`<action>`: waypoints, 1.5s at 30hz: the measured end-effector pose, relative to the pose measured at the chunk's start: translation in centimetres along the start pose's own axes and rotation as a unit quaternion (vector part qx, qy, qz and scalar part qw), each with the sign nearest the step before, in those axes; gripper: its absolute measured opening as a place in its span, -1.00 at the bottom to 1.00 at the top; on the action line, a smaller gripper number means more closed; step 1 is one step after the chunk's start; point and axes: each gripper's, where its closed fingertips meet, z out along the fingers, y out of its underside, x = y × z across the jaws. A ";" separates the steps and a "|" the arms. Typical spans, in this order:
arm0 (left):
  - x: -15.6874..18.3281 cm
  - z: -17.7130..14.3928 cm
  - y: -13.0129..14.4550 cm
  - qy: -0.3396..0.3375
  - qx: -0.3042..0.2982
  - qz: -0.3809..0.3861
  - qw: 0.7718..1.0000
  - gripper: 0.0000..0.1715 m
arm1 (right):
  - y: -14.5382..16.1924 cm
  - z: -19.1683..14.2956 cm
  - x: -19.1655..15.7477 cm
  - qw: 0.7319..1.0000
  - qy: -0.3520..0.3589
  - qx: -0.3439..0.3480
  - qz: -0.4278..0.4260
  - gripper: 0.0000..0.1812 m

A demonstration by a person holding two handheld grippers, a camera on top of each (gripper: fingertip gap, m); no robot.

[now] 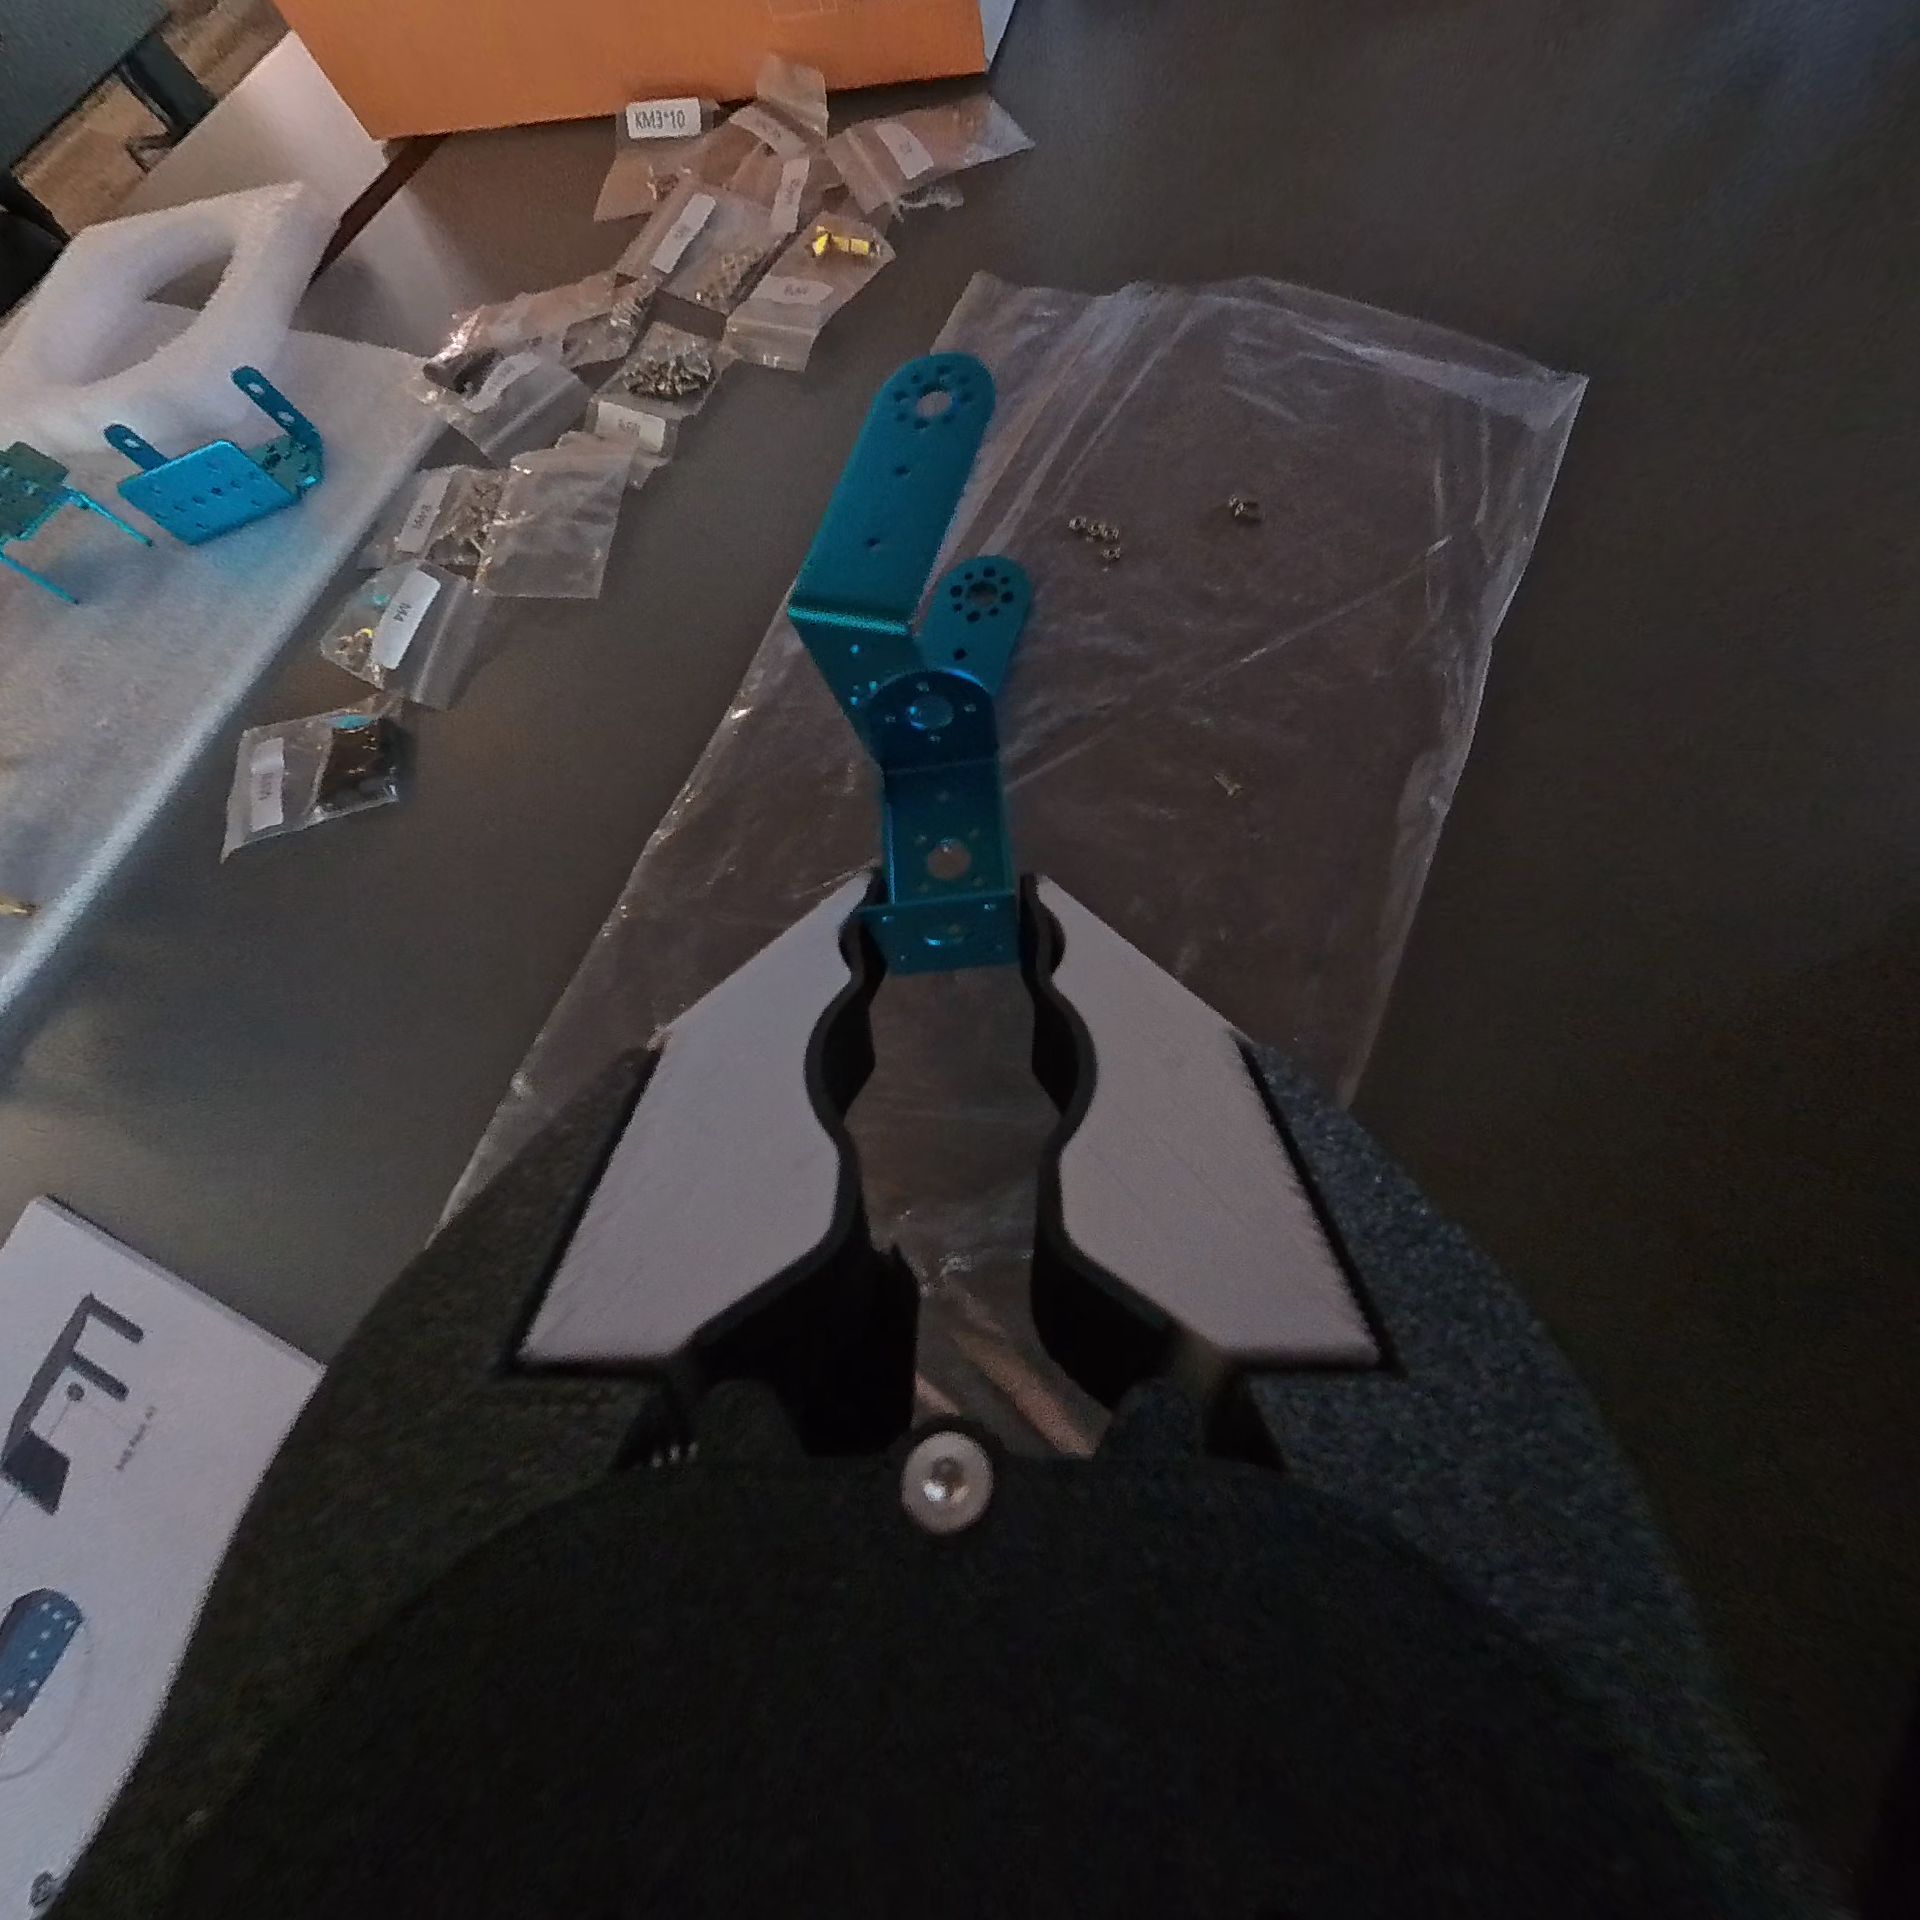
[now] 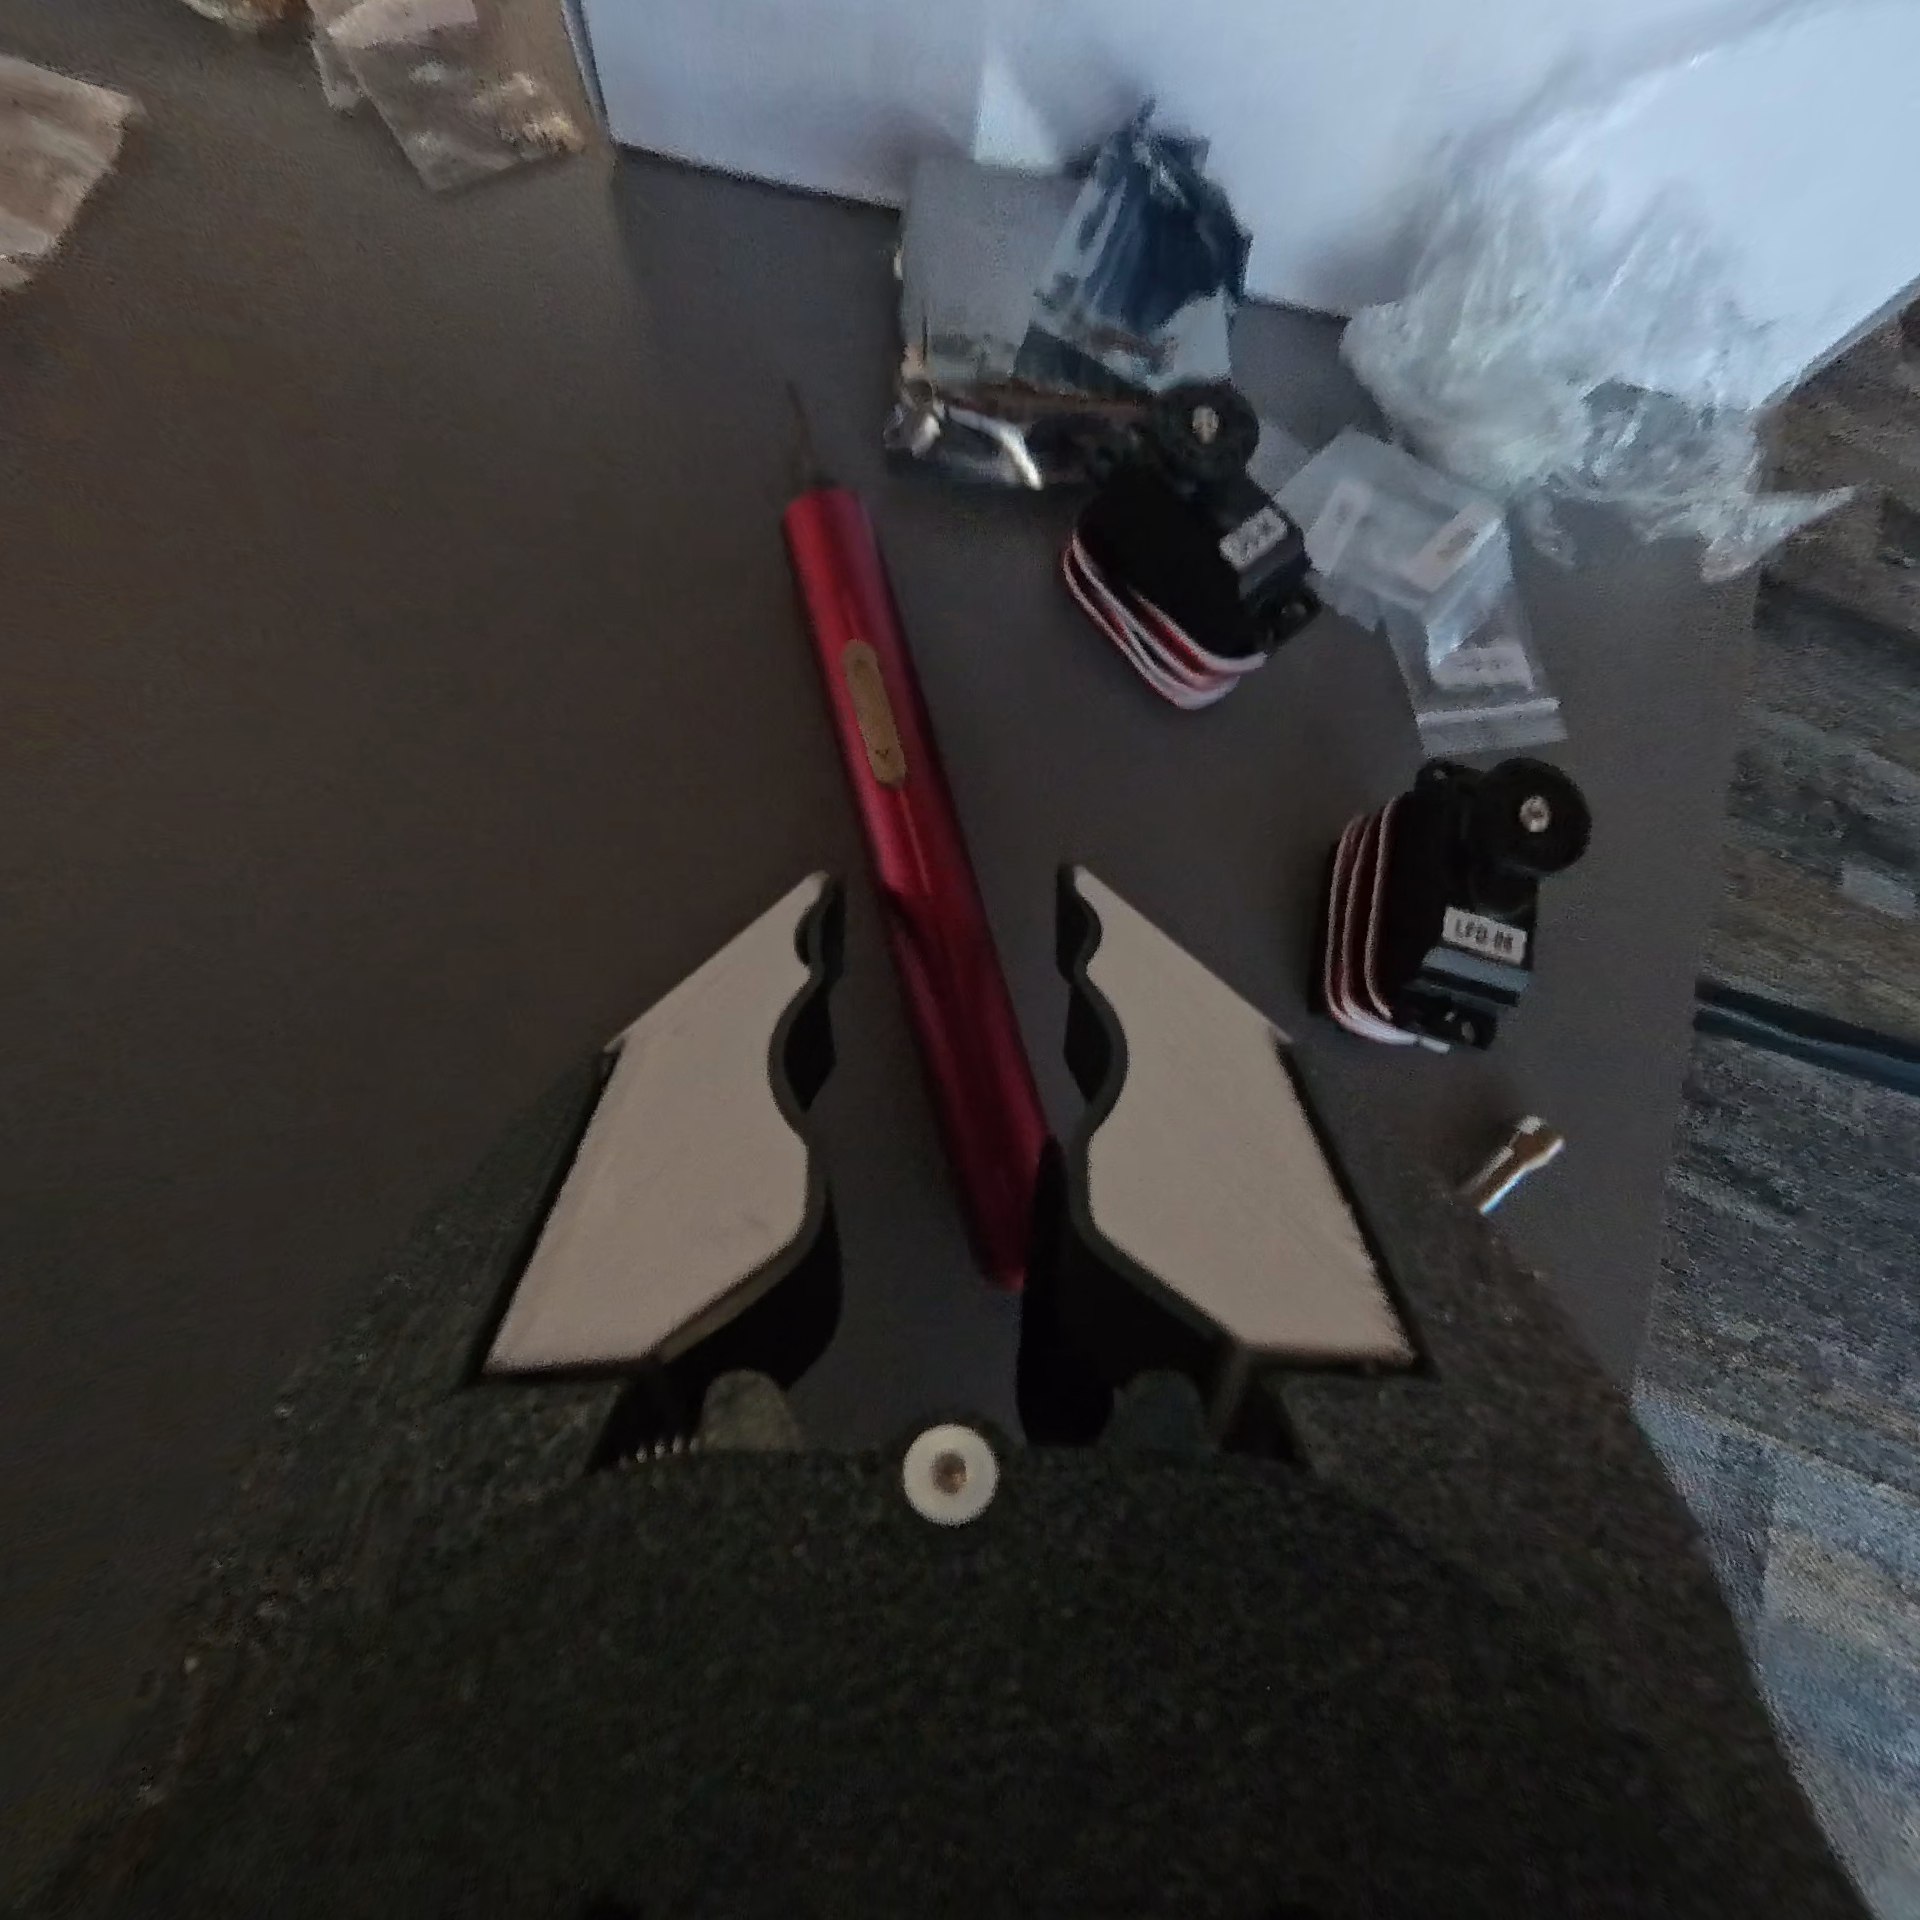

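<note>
Left hand-held gripper (image 1: pixel 951 920): clenched on blue servo bracket assembly (image 1: pixel 914 665), long axis running up-frame, above clear plastic bag (image 1: pixel 1299 582).
Right hand-held gripper (image 2: pixel 945 914): released, straddling red screwdriver (image 2: pixel 899 831); shaft runs up-left, tip away.

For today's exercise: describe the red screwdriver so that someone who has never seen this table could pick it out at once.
Start at the dark table in the right wrist view, near the two black servo motors wound with red-and-white cable. Left of them lies the red screwdriver, between the open fingers of the right tool. It is the only long, slim, red metal rod there, with a thin dark tip.
</note>
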 end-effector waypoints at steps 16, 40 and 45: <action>2.9 0.3 2.5 0.040 -0.049 0.036 0.997 -0.72 | -9.6 3.0 -34.5 0.921 -0.355 0.028 -0.158 -0.85; 3.4 0.3 1.6 0.053 -0.018 0.012 0.998 -0.72 | -8.5 4.6 -35.6 0.926 -0.316 -0.021 -0.205 -0.96; 3.3 0.1 1.6 0.053 -0.014 0.011 0.998 -0.72 | -9.9 3.4 -35.3 0.930 -0.313 0.017 -0.190 -0.91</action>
